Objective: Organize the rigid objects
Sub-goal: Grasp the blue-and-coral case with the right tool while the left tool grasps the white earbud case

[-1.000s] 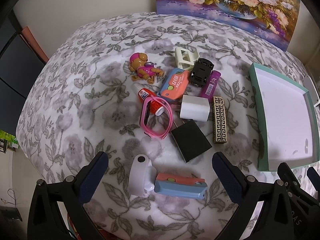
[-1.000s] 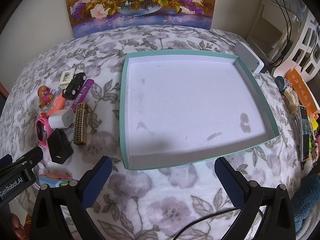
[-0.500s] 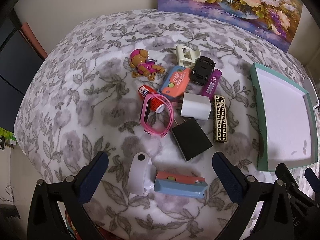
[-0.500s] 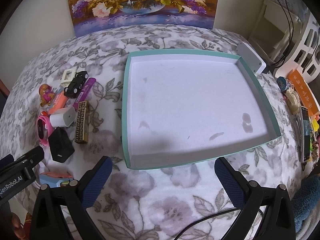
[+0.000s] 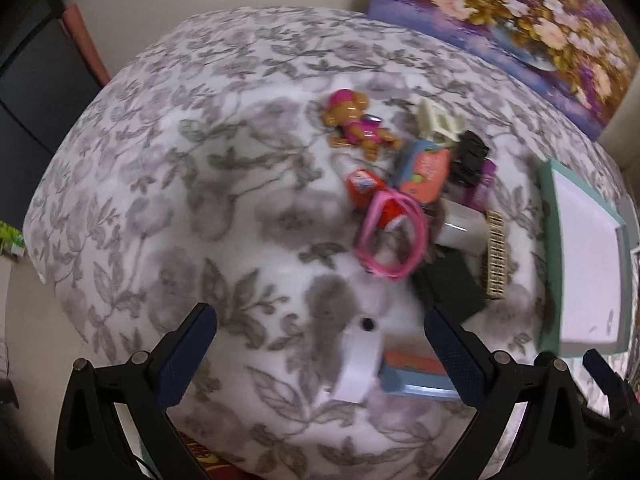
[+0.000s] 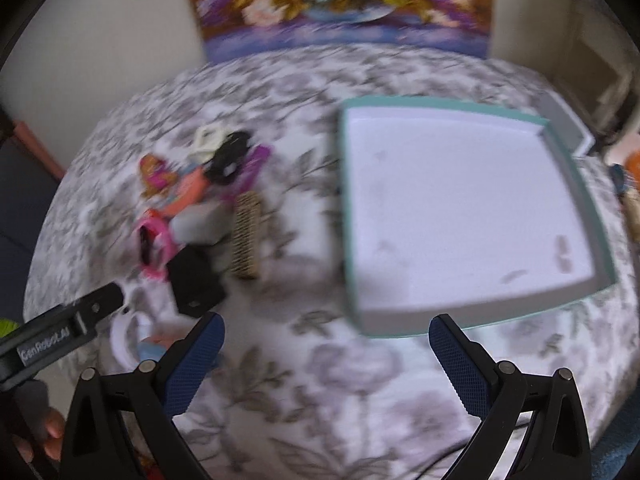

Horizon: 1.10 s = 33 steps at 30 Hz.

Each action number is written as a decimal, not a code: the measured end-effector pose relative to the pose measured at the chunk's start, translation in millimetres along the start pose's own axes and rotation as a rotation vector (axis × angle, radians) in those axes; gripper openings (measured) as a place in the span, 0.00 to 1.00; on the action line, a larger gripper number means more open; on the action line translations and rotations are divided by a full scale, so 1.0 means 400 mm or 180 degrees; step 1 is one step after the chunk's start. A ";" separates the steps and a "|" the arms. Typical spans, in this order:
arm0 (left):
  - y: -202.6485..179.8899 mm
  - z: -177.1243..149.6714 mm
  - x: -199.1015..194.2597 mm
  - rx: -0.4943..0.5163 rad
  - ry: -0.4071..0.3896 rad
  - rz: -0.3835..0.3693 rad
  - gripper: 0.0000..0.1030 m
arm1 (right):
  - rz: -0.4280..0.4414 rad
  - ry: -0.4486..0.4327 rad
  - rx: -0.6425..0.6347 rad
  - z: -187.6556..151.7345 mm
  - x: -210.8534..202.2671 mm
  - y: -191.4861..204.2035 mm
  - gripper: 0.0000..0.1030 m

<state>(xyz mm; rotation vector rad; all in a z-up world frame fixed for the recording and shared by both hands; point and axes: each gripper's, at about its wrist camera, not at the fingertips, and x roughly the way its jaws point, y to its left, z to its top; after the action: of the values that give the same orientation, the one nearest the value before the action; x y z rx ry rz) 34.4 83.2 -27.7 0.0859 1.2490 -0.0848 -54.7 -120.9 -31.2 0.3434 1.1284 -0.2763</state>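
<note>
A heap of small rigid objects lies on the floral cloth: a toy dog (image 5: 354,124), a pink wristband (image 5: 390,240), a black block (image 5: 448,286), a white charger cube (image 5: 460,226), a gold patterned bar (image 5: 496,254), a black toy car (image 5: 468,158) and a white curved piece (image 5: 358,360) beside a blue case (image 5: 416,380). My left gripper (image 5: 320,356) hovers open, with the white piece between its fingers' lines but untouched. My right gripper (image 6: 326,360) hangs open over bare cloth near the teal tray (image 6: 400,330), which holds nothing. The heap (image 6: 200,220) shows left of the tray.
A flower painting (image 6: 340,0) leans on the wall behind the table. The cloth-covered table drops off at its left and near edges. The left gripper's arm (image 6: 60,332) reaches into the right wrist view. A white box (image 6: 564,124) and clutter lie right of the tray.
Both views are now blurred by motion. The left view has swung left, so the heap sits further right. The right view has swung left too, bringing the heap nearer its centre.
</note>
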 end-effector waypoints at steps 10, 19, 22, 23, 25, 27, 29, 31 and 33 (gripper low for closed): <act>0.089 -0.003 0.036 -0.0314 0.0106 0.0014 1.00 | 0.0345 0.0335 -0.0444 -0.023 0.067 0.156 1.00; 0.135 0.001 0.036 -0.0546 0.0066 0.0011 1.00 | 0.0339 0.0513 -0.0666 -0.044 0.125 0.236 1.00; 0.137 0.002 0.037 -0.0553 0.0060 0.0010 1.00 | 0.0324 0.0597 -0.0678 -0.048 0.151 0.251 1.00; 0.137 0.002 0.037 -0.0549 0.0059 0.0009 1.00 | 0.0334 0.0627 -0.0681 -0.049 0.159 0.256 1.00; 0.133 0.001 0.037 -0.0523 0.0061 0.0009 1.00 | 0.0267 0.0663 -0.0716 -0.051 0.173 0.264 1.00; 0.126 -0.002 0.034 -0.0490 0.0064 0.0007 1.00 | 0.0213 0.0692 -0.0720 -0.053 0.190 0.273 1.00; 0.119 -0.003 0.035 -0.0459 0.0069 -0.0013 1.00 | 0.0178 0.0701 -0.0703 -0.053 0.197 0.274 1.00; 0.115 -0.005 0.035 -0.0442 0.0084 -0.0035 1.00 | 0.0165 0.0674 -0.0656 -0.053 0.200 0.265 1.00; 0.110 -0.006 0.035 -0.0430 0.0095 -0.0059 1.00 | 0.0161 0.0673 -0.0556 -0.052 0.199 0.242 1.00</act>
<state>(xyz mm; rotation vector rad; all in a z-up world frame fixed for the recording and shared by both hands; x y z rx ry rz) 41.5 126.8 -41.1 -0.0415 1.2823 -0.0150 -2.6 -27.4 -99.7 0.2498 1.3399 -0.0968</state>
